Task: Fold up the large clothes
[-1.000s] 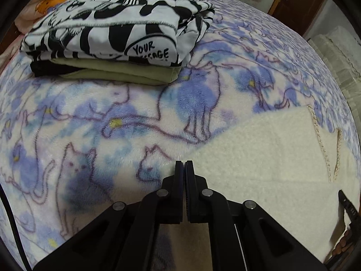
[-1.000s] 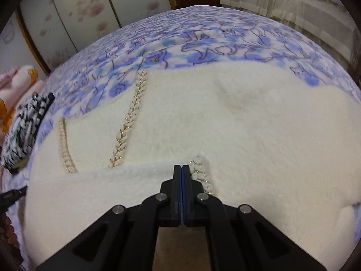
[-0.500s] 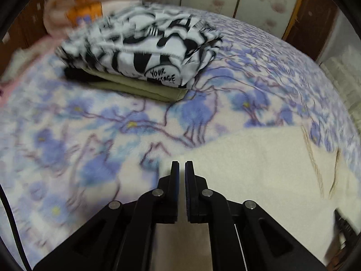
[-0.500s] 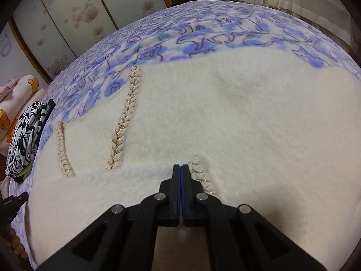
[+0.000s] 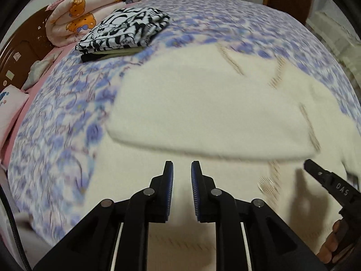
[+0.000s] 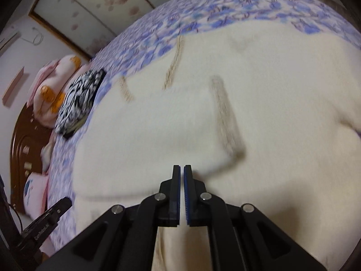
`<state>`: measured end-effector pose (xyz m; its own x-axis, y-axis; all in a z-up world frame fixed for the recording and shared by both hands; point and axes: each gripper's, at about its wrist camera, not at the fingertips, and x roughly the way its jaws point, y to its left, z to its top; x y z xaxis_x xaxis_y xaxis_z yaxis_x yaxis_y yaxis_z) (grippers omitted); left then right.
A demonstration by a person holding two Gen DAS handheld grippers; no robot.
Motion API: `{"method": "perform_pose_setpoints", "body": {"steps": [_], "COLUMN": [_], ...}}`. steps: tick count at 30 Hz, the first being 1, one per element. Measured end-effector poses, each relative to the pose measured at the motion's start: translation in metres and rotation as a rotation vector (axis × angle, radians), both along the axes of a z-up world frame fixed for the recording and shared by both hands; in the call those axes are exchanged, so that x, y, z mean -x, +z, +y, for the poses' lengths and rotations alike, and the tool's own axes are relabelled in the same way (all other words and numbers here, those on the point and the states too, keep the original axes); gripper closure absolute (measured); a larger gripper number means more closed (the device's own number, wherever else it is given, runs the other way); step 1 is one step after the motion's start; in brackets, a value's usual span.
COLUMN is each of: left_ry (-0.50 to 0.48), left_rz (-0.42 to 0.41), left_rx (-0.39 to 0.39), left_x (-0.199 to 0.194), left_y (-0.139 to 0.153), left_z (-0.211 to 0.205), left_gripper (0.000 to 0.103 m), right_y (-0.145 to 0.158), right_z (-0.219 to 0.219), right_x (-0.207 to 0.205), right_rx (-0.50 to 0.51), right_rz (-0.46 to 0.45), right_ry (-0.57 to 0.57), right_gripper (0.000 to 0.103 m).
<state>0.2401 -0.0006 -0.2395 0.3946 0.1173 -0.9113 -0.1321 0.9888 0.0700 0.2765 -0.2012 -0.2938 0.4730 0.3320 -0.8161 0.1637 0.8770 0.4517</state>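
Cream fleece garment (image 5: pixel 203 113) lay spread across a blue cat-print blanket (image 5: pixel 56 135) on a bed, one panel folded over its near side, as a person's two grippers hung above it. Left gripper (image 5: pixel 182 174) had just been parting its jaws, which stood a little apart with nothing between them; right gripper (image 6: pixel 182 174) showed only a sliver of a gap and gripped nothing. Risk, on this evidence, lay in the folded flap: thick, springy pile released from the jaws could slump back open or skew, and a careless re-grip might snag the gold braided trim (image 6: pixel 225 115) or pinch the blanket beneath. No container appeared in either view; a finished stack topped by a black-and-white printed top (image 5: pixel 124 31) sat well apart near the rolled quilt (image 5: pixel 83 13).
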Motion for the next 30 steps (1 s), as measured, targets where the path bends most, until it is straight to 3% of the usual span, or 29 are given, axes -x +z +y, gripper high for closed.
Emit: {"method": "perform_pose_setpoints", "body": {"steps": [4,8,12,15,17,19,22,26,28,30], "left_ry": [-0.011,-0.027,-0.183,-0.284,-0.347,-0.418,-0.496,-0.562,-0.590,-0.626], "left_rz": [0.050,0.111,0.181,0.250,0.274,0.299,0.329,0.374,0.369,0.362], "left_rx": [0.009,0.099,0.030,0.066,0.061,0.051,0.044,0.025,-0.004,-0.048], "left_x": [0.045,0.076,0.101,0.113,0.117,0.121,0.122,0.113,0.110,0.110], "left_y": [0.016,0.024,0.022,0.019,0.018,0.016,0.014,0.011,0.010,0.011], "left_z": [-0.053,-0.101,-0.170,-0.220,-0.253,-0.290,-0.334,-0.371,-0.385,-0.398], "left_gripper": [0.088,0.085,0.085,0.085,0.084,0.083,0.076,0.055,0.052,0.039], "right_y": [0.010,0.020,0.024,0.022,0.020,0.016,0.010,0.004,0.000,-0.005], "right_z": [-0.025,-0.066,-0.119,-0.159,-0.187,-0.214,-0.248,-0.292,-0.314,-0.334], "right_x": [0.046,0.088,0.131,0.158,0.173,0.188,0.205,0.219,0.225,0.231], "right_rx": [-0.046,-0.060,-0.066,-0.071,-0.081,-0.118,-0.129,-0.165,-0.191,-0.222], "right_rz": [0.050,0.084,0.114,0.146,0.161,0.176,0.167,0.139,0.124,0.114], "right_ry": [0.034,0.044,0.009,-0.056,-0.123,-0.198,-0.294,-0.440,-0.513,-0.576], "right_gripper": [0.100,0.100,0.100,0.100,0.095,0.082,0.074,0.074,0.071,0.071]}}
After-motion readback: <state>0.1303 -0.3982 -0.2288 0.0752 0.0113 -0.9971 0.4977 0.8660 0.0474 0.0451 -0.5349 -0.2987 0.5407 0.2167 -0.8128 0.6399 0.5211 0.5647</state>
